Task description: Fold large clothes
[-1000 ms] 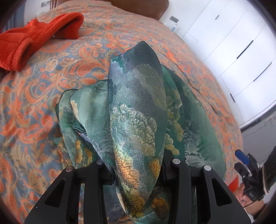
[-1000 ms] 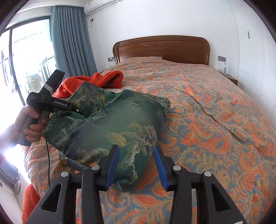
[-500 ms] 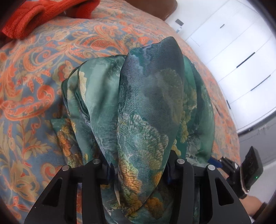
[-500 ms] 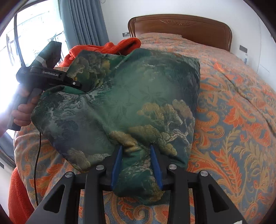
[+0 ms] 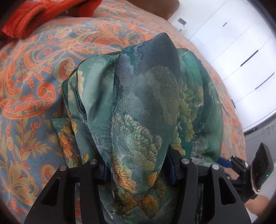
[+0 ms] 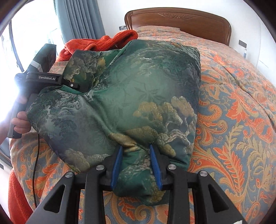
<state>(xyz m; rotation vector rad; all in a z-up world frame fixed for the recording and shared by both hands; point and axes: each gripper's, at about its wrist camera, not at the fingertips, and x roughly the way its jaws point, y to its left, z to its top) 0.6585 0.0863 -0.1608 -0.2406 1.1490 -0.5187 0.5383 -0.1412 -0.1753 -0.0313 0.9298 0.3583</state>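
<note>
The green garment (image 5: 143, 103) with a gold tree print lies folded into a thick pad (image 6: 129, 94) on the bed's patterned cover (image 6: 232, 120). My left gripper (image 5: 138, 163) has a raised ridge of that fabric bunched between its jaws, which are opening; the cloth still fills the gap and hides most of both pads. The right wrist view shows it (image 6: 72, 84) at the pad's left corner, held by a hand (image 6: 20, 120). My right gripper (image 6: 136, 155) is shut on the near edge, blue pads (image 6: 119, 160) pressing a fold. Its blue tip (image 5: 224, 162) appears at the lower right of the left wrist view.
A red towel (image 6: 103, 43) lies bunched just behind the garment, toward the window side (image 5: 43, 15). The wooden headboard (image 6: 177, 19) closes the far end of the bed. White wardrobe doors (image 5: 241, 51) stand past the bed's right edge. Curtains (image 6: 81, 19) hang at the left.
Both grippers came down with the garment, which now rests flat on the cover. The right jaws closed onto the near edge. The left jaws stand a little wider around the fabric ridge.
</note>
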